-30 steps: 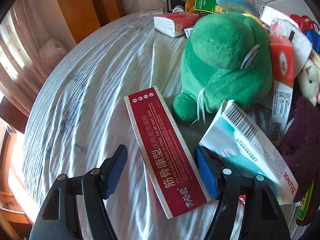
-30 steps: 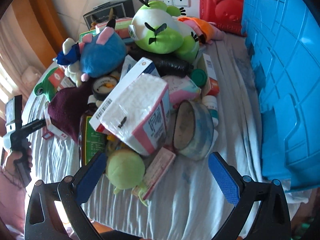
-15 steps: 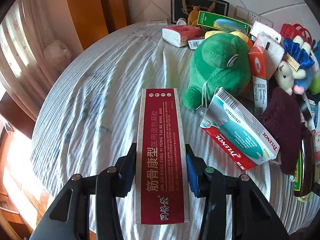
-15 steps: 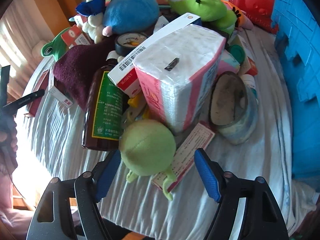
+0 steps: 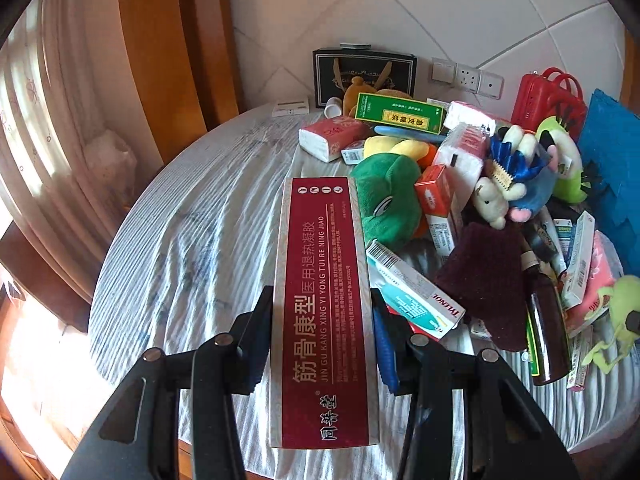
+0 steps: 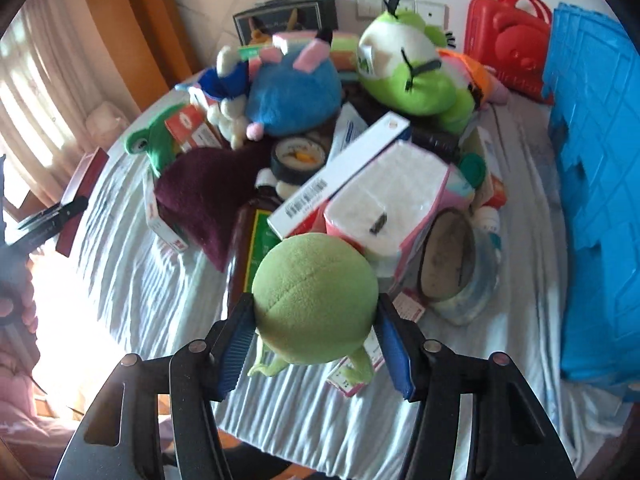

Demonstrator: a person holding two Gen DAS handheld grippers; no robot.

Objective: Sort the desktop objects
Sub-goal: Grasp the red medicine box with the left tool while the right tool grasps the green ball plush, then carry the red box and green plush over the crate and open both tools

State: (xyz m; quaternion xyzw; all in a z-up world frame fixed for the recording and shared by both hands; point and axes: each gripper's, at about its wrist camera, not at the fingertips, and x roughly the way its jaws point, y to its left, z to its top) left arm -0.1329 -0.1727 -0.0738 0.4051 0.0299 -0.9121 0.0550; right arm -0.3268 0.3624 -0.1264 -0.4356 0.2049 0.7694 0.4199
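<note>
Your left fingers [image 5: 382, 344] are clamped on the long red medicine box [image 5: 324, 304], lifted clear of the counter [image 5: 192, 240] at 6 o'clock; your right fingers [image 6: 390, 354] squeeze the round green plush [image 6: 316, 300] just off the pile's 6 o'clock edge. The glossy box, gripped near one end, could pivot or slip; the soft, fuzzy plush may squirm loose or drag the cards beneath.

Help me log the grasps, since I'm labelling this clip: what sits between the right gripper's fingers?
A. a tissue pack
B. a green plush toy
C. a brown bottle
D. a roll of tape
B: in the right wrist view the right gripper has its blue pads pressed against both sides of the round green plush toy.
</note>
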